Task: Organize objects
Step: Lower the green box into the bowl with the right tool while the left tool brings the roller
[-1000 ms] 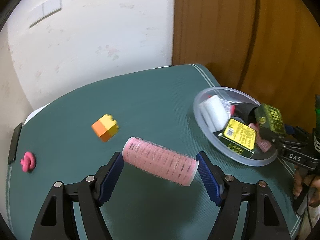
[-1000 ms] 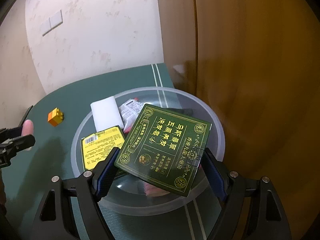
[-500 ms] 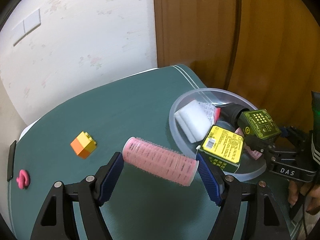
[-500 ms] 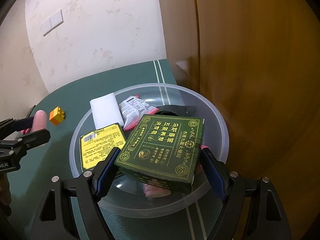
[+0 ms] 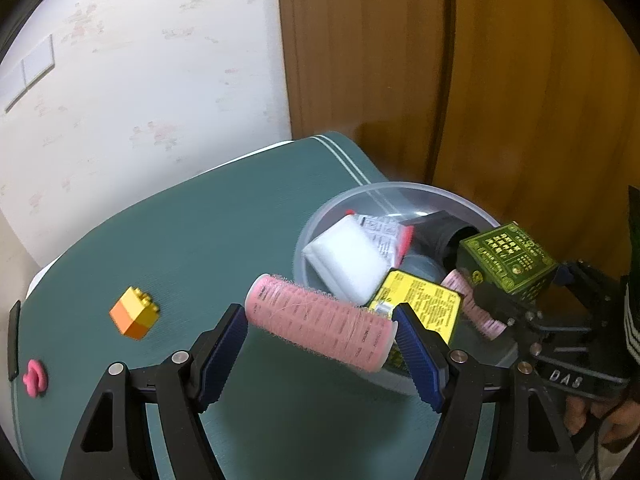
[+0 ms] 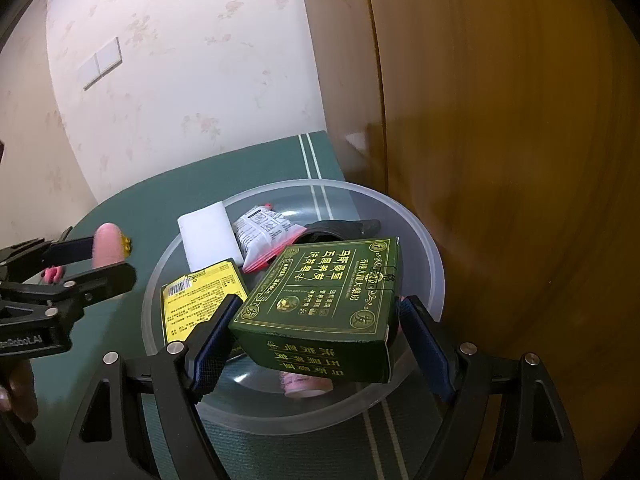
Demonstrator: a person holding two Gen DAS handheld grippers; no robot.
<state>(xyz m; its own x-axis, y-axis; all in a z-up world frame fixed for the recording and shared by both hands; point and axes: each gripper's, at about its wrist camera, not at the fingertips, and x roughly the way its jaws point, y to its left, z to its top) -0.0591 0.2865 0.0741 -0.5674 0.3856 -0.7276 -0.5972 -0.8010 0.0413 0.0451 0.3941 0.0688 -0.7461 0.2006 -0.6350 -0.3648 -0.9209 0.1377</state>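
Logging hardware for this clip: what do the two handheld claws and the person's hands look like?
Both claws, left and right, are matte black angular frames with silver rivets and ribbed blue finger pads. The right claw's body bears white letters "DAS". A bare hand grips it below a dark sleeve with white stripes. A thin dark cable hangs nearby.
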